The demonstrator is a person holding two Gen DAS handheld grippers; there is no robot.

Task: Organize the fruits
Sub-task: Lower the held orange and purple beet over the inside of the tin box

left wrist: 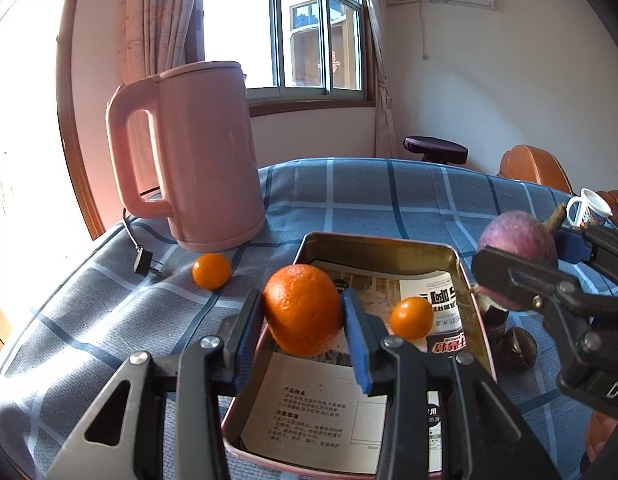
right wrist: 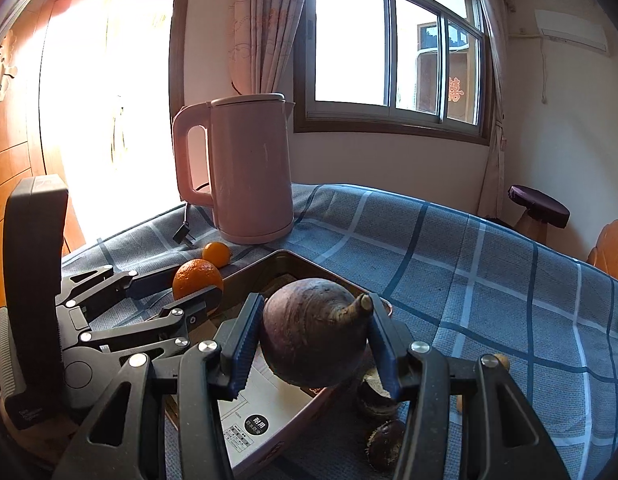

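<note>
Mid-task, both fruits gripped above tin.
Left gripper [left wrist: 303,312] clamped on orange [left wrist: 301,308], right gripper [right wrist: 315,336] clamped on purple fruit [right wrist: 315,330], over metal tin [left wrist: 467,280]; one small orange [left wrist: 411,317] inside, another [left wrist: 211,270] left on cloth.

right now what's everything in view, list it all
orange: 1, orange, in left gripper over tin
purple radish: 1, purple, in right gripper
kumquats: 2, orange, one in tin, one on cloth by kettle
tin tray: 1, metal, paper-lined, mid table
kettle: 1, pink, back left
dark round fruits: 2, brown, right of tin
mug: 1, white, far right
tablecloth: 1, blue plaid
left gripper: black, closed
right gripper: black, closed
</note>
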